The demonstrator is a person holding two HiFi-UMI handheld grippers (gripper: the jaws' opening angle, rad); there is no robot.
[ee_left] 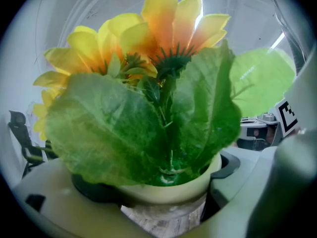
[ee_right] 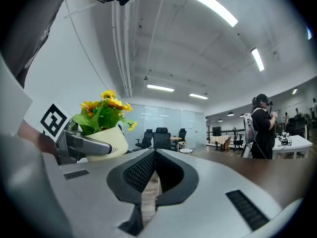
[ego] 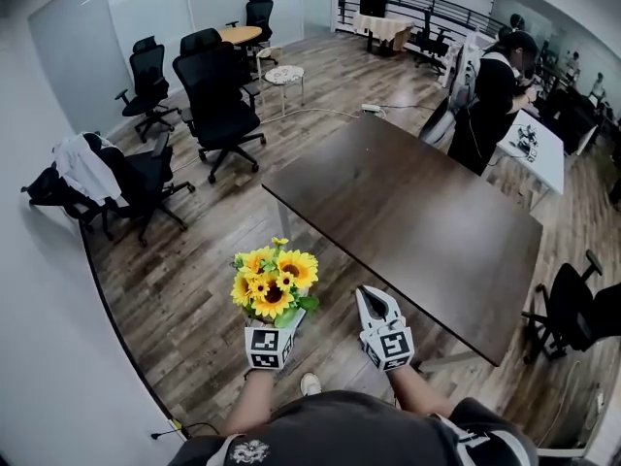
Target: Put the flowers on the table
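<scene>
Above the floor [ego: 184, 289], short of the desk [ego: 417, 212]: the flowers [ego: 274, 282] are in the air, not yet set down.
The left hand-held gripper [ego: 278, 318] clamps the cream pot [ee_left: 171, 186] of the flowers. The right hand-held gripper [ee_right: 153, 153] is clenched on nothing. In my judgement the pot may tip, or strike the desk edge, if it is lowered too early or tilted. The leaves [ee_left: 114, 133] fill the left gripper view and hide the desk; only the head view shows the gap to it.
</scene>
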